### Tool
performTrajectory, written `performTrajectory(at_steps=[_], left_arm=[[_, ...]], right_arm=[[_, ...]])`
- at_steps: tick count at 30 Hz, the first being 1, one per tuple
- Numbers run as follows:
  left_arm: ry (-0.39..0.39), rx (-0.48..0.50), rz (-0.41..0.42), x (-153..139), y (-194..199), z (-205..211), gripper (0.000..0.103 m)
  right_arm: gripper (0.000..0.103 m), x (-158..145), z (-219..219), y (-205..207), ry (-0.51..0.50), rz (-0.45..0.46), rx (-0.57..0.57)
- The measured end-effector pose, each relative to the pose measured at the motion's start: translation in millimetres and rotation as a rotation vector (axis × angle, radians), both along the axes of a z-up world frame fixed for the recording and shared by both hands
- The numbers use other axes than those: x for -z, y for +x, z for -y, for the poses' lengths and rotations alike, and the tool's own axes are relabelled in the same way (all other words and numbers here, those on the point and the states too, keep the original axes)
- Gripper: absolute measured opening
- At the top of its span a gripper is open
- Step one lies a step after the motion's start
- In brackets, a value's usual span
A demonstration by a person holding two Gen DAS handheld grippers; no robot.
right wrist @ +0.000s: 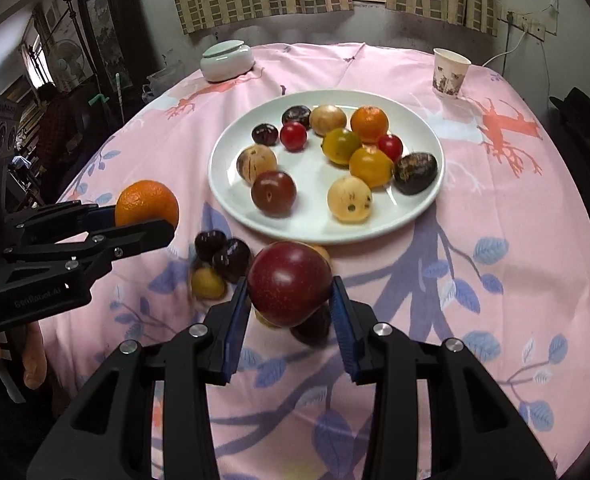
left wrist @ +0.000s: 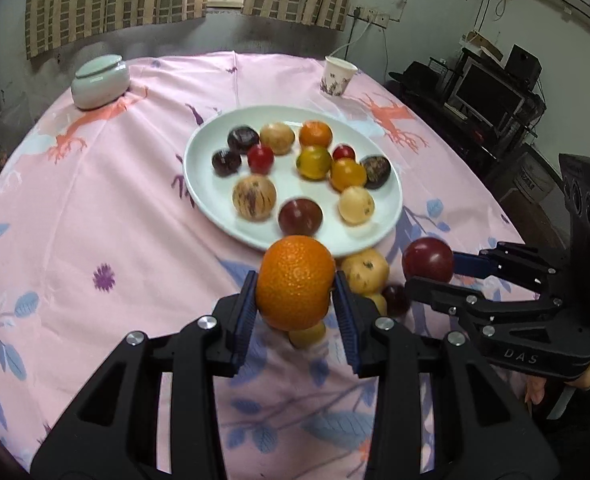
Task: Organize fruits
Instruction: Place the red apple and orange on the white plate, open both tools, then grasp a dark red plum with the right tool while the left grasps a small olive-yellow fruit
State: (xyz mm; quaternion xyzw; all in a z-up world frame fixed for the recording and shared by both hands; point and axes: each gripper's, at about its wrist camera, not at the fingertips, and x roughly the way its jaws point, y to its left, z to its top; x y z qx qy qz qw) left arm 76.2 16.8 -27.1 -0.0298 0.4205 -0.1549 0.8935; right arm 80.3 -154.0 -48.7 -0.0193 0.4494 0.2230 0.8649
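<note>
My left gripper [left wrist: 295,300] is shut on an orange [left wrist: 295,282] and holds it above the cloth, just short of the white plate [left wrist: 207,184]. My right gripper [right wrist: 291,300] is shut on a dark red plum [right wrist: 289,283], also held near the plate's [right wrist: 227,184] front edge. The plate carries several fruits: oranges, plums, cherry tomatoes, chestnuts, tan longans. Loose fruits [right wrist: 219,264] lie on the cloth below both grippers. The left gripper with the orange [right wrist: 147,204] shows at the left of the right wrist view. The right gripper with the plum [left wrist: 428,259] shows at the right of the left wrist view.
A round table under a pink flowered cloth [left wrist: 95,200]. A lidded white jar [left wrist: 101,80] stands at the far left, a paper cup [left wrist: 337,76] at the far right. Curtains and a wall lie behind; a desk with a monitor [left wrist: 487,92] stands to the right.
</note>
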Motion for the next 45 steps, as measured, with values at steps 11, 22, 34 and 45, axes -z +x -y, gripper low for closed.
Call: performTrajectory(at_steps=[11, 22, 34, 45], left_arm=[[0.034, -0.075, -0.075, 5.1, 127.6, -2.3, 0.038], [0.046, -0.084, -0.073, 17.1, 146.3, 0.9, 0.046], [-0.038, -0.094, 0.126, -41.3, 54.7, -23.3, 0.083], [-0.033, -0.069, 0.025, 22.5, -25.0, -24.4, 0.089]], right_arm=[[0.040, 1.7, -33.3, 111.0, 0.007, -0.028, -0.001], [0.041, 18.4, -44.9, 126.8, -0.026, -0.027, -0.020], [0.098, -39.4, -2.0, 69.9, -0.035, 0.174, 0.074], [0.101, 24.5, 19.8, -34.5, -0.056, 0.053, 0.044]])
